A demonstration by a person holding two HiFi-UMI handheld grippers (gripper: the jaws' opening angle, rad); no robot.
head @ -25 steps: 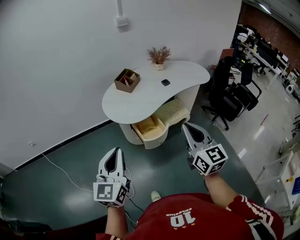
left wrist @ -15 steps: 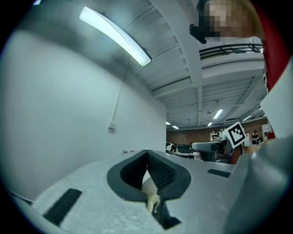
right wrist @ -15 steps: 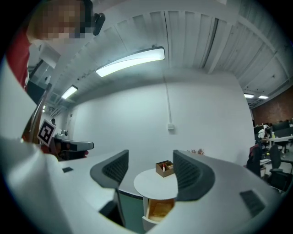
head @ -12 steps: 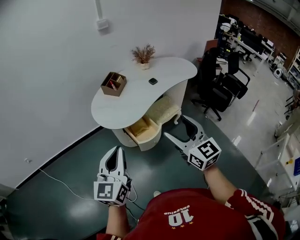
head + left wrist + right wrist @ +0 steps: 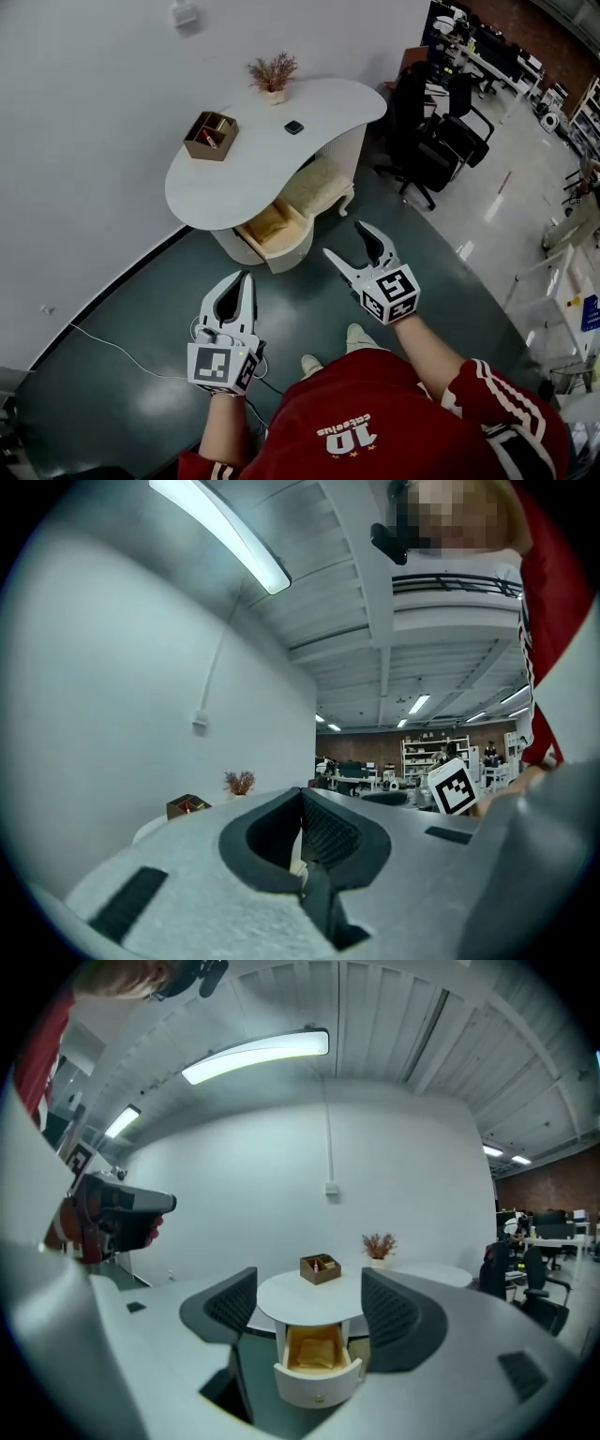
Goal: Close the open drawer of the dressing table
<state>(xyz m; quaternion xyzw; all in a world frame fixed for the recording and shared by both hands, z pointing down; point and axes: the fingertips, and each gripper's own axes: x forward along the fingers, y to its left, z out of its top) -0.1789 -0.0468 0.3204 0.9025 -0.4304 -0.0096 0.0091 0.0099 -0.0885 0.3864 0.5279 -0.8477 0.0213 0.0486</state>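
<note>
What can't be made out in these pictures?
- Head view: small dark object on the white tabletop, too small to identify.
- Right gripper view: yellowish contents of the open white drawer, too small.
- Left gripper view: drawer hidden behind left gripper.
- Everywhere: brown organiser box's contents, too small.

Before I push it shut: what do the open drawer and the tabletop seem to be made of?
Drawer: smooth white front, likely painted or laminated board, with a small gold-looking knob; the inside looks like pale yellowish wood. Tabletop: plain white, matte, no grain showing, probably the same painted or laminated board.
</note>
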